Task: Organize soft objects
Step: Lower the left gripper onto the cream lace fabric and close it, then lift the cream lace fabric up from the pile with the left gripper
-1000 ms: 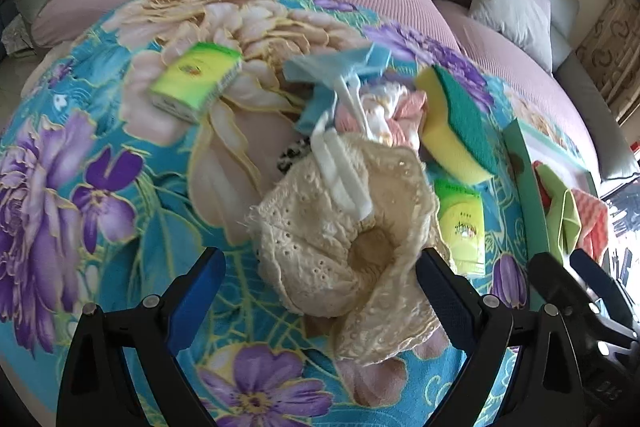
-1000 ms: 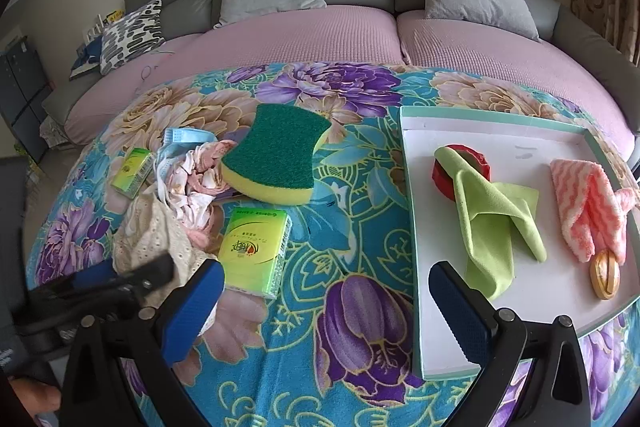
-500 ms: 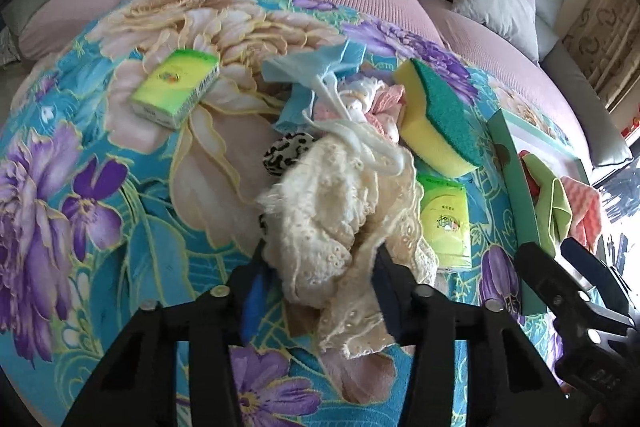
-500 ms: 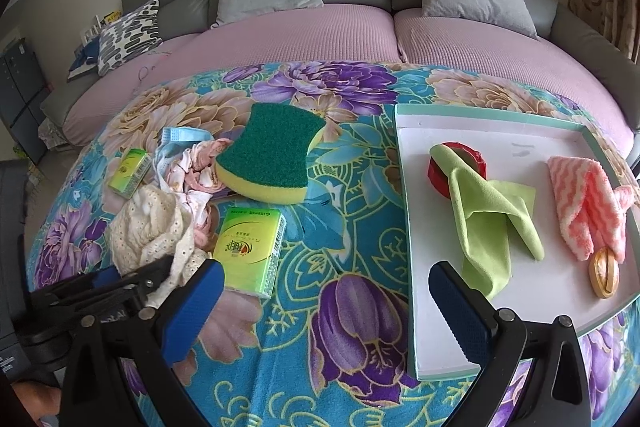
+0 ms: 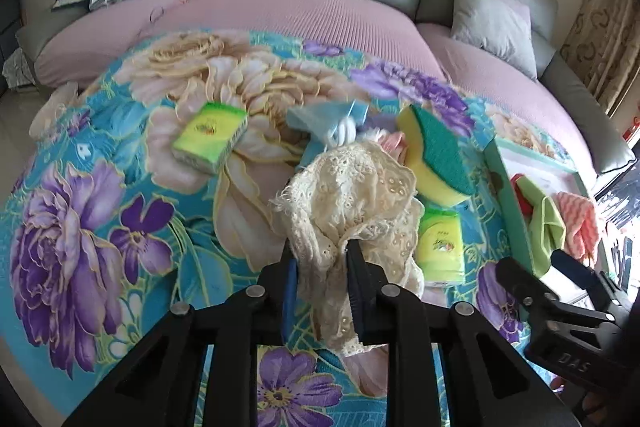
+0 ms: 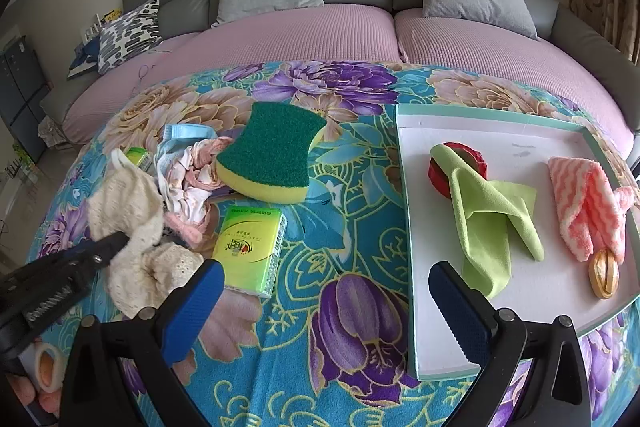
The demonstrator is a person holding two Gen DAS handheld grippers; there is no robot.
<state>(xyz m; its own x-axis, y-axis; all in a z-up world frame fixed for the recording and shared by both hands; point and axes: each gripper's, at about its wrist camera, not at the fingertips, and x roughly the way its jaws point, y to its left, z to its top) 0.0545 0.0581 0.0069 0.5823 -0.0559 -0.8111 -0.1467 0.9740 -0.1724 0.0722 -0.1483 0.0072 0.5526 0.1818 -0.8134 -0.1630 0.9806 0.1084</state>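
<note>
Only rightward: wooden piece [image 6: 604, 277] beside pink cloth [image 6: 586, 203] in tray [image 6: 412, 227].

Sponge [image 6: 268, 163] lies left of tray [image 6: 408, 211].

"DAS" embossed on the right gripper [image 5: 576, 279]; tissue pack [image 6: 249, 250] print illegible.

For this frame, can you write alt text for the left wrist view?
The left tongs are shut on a cream eyelet-lace cloth, over a floral turquoise blanket. Behind it lie a yellow-and-green sponge and two green tissue packs.
</note>
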